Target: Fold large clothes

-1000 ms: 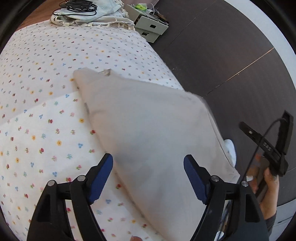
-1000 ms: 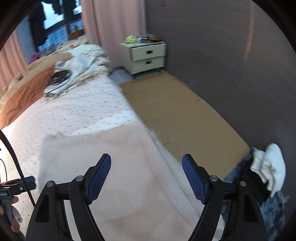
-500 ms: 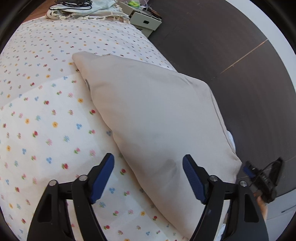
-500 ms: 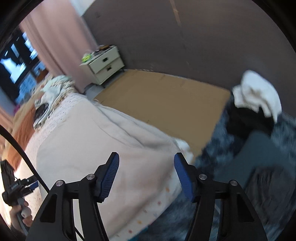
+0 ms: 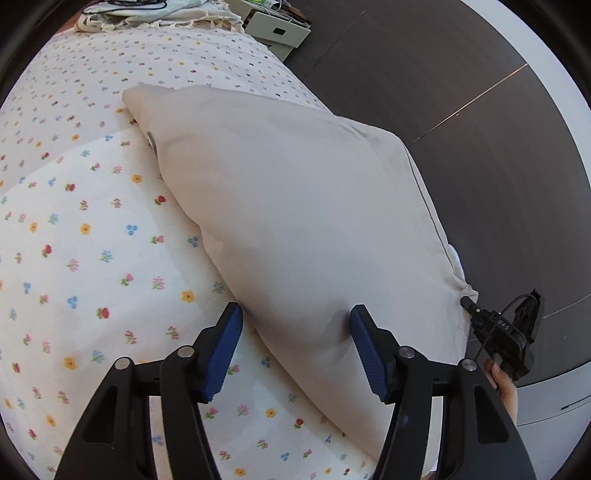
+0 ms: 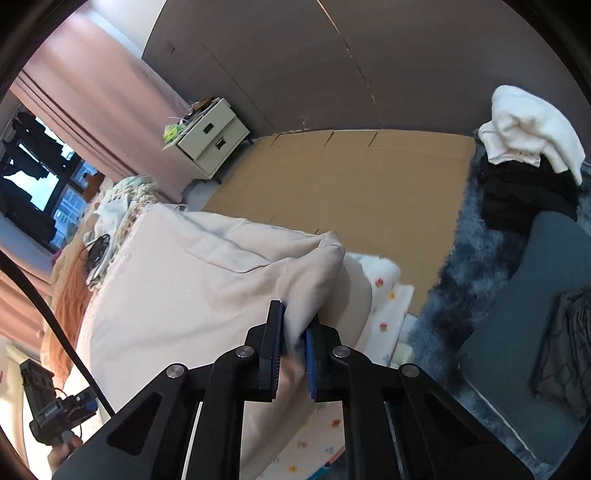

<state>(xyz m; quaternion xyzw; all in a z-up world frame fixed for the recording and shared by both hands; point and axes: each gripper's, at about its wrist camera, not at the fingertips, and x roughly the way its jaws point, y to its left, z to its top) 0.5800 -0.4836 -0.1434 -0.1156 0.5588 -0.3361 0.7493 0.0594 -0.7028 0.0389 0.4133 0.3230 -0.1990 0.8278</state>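
Observation:
A large beige cloth [image 5: 303,206] lies folded flat on the flowered bed sheet [image 5: 85,236], reaching the bed's right edge. My left gripper [image 5: 295,332] is open, its blue pads on either side of the cloth's near edge. In the right wrist view my right gripper [image 6: 293,339] is shut on a corner of the same beige cloth [image 6: 177,288] at the bed's edge, and the corner bunches up between the pads. The right gripper also shows in the left wrist view [image 5: 506,332] at the cloth's far right corner.
A pile of clothes and cables [image 5: 155,11] lies at the head of the bed. A white nightstand [image 6: 210,136] stands by the pink curtain. Cardboard [image 6: 351,184] covers the floor. A blue rug [image 6: 461,266] and a dark chair with clothes [image 6: 524,173] are at right.
My right gripper swung down to the cloth's corner at the bed edge and shut on it. My left gripper came closer to the cloth's near edge and stayed open.

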